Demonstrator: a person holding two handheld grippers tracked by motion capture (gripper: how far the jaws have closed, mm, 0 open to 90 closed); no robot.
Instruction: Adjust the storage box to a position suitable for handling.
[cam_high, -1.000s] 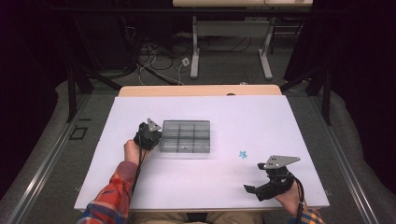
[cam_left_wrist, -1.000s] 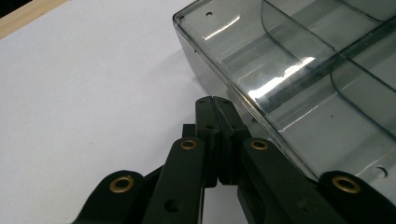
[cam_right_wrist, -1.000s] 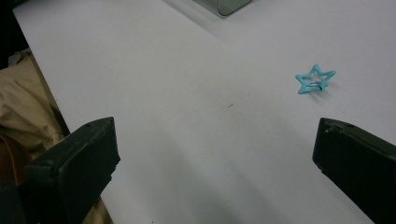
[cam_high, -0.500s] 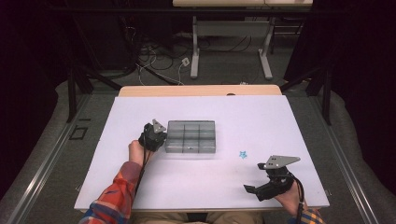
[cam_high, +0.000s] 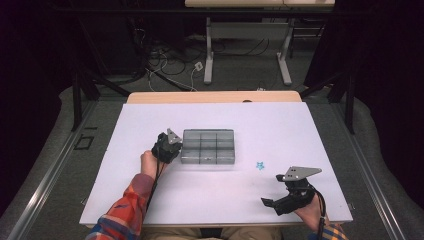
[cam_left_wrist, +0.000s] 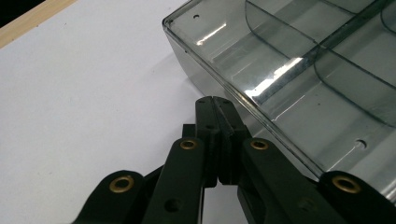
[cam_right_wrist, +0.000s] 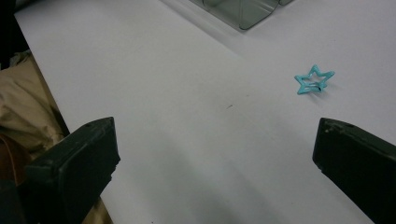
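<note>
The left gripper (cam_high: 170, 145), jaws closed on nothing, touches the left wall of the clear compartment box (cam_high: 208, 146). Near right, the right gripper (cam_high: 280, 204) rests wide open, the blue star clip (cam_high: 260, 165) just beyond it.

On the surface (cam_high: 150, 130) a compartment box (cam_high: 208, 146) sits near the middle, slightly toward the left. The left hand-held gripper (cam_high: 172, 145) lies just at the box's left side, its closed tips against the box wall (cam_left_wrist: 219, 100). A small star clip (cam_high: 259, 165) lies to the right of the box, a little nearer the person and apart from it. The right hand-held gripper (cam_high: 269, 203) rests near the front right edge, well apart from the box, with the star clip (cam_right_wrist: 314, 80) ahead of its parted jaws.
</note>
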